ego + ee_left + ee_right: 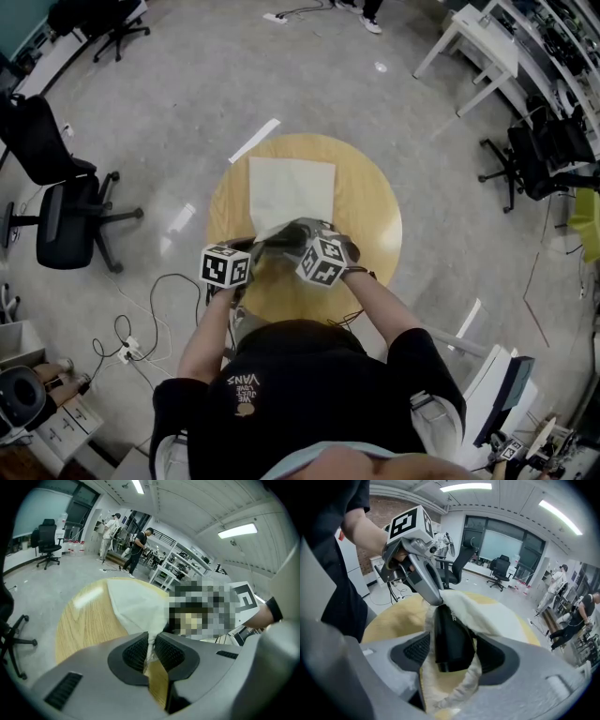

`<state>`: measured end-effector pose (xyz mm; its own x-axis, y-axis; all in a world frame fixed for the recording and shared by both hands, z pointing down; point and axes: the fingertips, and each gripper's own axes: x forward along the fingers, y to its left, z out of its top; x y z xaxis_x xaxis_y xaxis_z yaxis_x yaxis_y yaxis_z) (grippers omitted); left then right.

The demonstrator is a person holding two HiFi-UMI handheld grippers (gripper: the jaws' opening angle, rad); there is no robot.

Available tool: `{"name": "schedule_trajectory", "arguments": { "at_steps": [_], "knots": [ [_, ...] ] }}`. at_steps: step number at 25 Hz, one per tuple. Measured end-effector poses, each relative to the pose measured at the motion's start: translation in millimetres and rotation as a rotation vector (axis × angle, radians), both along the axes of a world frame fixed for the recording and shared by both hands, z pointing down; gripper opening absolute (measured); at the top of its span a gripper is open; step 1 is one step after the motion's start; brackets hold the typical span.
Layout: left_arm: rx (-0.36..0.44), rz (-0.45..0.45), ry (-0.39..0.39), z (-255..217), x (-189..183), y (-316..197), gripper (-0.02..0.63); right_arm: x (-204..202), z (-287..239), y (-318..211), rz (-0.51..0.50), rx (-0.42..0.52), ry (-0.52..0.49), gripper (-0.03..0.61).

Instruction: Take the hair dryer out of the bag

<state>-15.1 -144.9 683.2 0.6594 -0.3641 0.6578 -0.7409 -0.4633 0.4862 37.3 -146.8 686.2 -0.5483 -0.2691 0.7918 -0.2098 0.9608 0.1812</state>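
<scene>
White cloth bag (291, 192) lies on round wooden table (375, 211), mouth toward operator; black hair dryer (451, 637) sits partly inside, one end sticking out of mouth; grey floor (169, 112) w/ cables (141, 319); office chairs (66, 220) at room edge; L gripper (151, 651): jaws nearly together, pinching bag rim; R gripper (453, 654): jaws spread wide, one each side of dryer, pads not visibly pressing.

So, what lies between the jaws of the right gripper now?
The black hair dryer, sticking out of the white bag's mouth, with some bag cloth beside it. The right gripper view shows this.
</scene>
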Motion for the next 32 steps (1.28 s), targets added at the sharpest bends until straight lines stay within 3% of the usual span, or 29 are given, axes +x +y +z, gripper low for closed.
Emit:
{"name": "schedule_trajectory", "arguments": {
  "at_steps": [5, 10, 18, 32],
  "knots": [
    [-0.006, 0.004, -0.004, 2, -1, -1, 0.052, 11, 13, -1, -0.044, -0.042, 0.091, 0.321],
    [-0.014, 0.002, 0.001, 5, -4, -3, 0.052, 8, 19, -5, -0.06, -0.066, 0.113, 0.347],
    [-0.032, -0.011, 0.026, 4, -6, -6, 0.052, 3, 30, -2, -0.126, -0.073, 0.211, 0.347],
    [-0.056, -0.016, 0.076, 6, -9, -9, 0.052, -12, 45, -8, -0.186, -0.164, 0.308, 0.348]
  ]
}}
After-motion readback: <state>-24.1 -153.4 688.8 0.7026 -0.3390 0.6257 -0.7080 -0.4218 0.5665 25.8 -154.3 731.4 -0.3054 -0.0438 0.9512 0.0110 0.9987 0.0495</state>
